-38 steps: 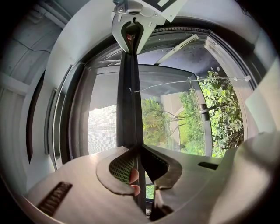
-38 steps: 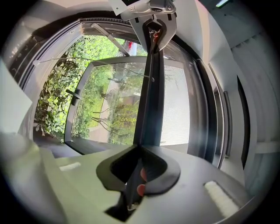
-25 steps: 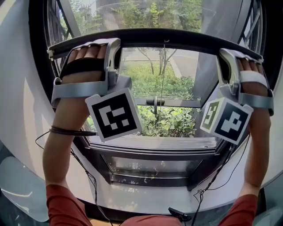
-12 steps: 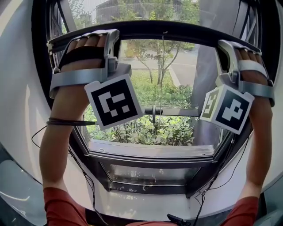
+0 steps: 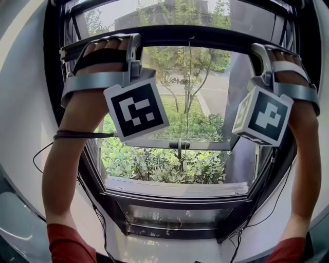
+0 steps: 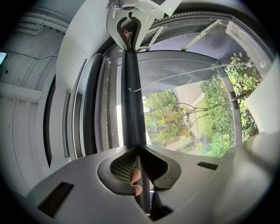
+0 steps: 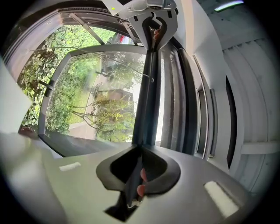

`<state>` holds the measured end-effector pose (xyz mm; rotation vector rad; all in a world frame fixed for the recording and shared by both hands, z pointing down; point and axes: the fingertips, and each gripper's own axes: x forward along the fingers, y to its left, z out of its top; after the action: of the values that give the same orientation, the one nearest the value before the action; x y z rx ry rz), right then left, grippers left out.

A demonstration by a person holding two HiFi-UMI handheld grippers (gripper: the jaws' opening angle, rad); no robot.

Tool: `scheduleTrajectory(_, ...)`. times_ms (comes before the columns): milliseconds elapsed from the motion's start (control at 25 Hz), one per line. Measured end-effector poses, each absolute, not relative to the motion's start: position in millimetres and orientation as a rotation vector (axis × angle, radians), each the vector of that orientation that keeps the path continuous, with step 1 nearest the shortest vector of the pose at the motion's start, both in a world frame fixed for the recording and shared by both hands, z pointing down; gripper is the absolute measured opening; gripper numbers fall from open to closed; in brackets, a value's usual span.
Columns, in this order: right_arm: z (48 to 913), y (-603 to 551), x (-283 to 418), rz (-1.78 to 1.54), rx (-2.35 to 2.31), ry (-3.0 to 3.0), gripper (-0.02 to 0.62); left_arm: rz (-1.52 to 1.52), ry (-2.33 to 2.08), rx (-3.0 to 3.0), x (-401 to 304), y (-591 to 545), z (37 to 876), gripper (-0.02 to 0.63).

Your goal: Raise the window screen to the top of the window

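Our two forearms reaching up side by side, left gripper (image 5: 132,45) and right gripper (image 5: 258,52) well apart at matching height, both tilted upward, each gripper's jaws nearly together, clamped on the screen bar (image 5: 190,35), marker cubes facing us

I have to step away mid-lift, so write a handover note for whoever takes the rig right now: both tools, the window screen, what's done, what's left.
Left tool: shut on the screen bar, near its left end.
Right tool: shut on the same bar, near its right end.
Screen bar: roughly level, high in the window, well above the sill.
Done: screen raised most of the way.
Left: mesh shows above the bar, so push it up to the top, then let go.
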<state>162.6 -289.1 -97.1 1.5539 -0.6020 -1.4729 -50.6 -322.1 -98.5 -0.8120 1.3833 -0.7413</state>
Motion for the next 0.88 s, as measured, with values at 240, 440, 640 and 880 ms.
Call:
scheduleTrajectory(240, -117.9, -289.8, 162.7, -1.485, 1.582, -0.581, 0.040, -0.730, 1.393, -0.804, -49.1, -323.5, -117.6, 0.035)
scheduleTrajectory(440, -138.9, -290.4, 161.7, -1.503, 1.595, -0.564, 0.041, -0.752, 1.394, -0.748, -51.6, -323.7, -139.7, 0.037)
scheduleTrajectory(640, -157.7, -291.5, 161.7, -1.508, 1.609, -0.554, 0.041, -0.736, 1.399, -0.794, -48.3, -326.6, -153.9, 0.038)
scheduleTrajectory(880, -176.5, -293.1, 161.7, -1.511, 1.642, -0.545, 0.044, -0.692, 1.411, -0.752, -48.5, -326.5, -174.1, 0.041)
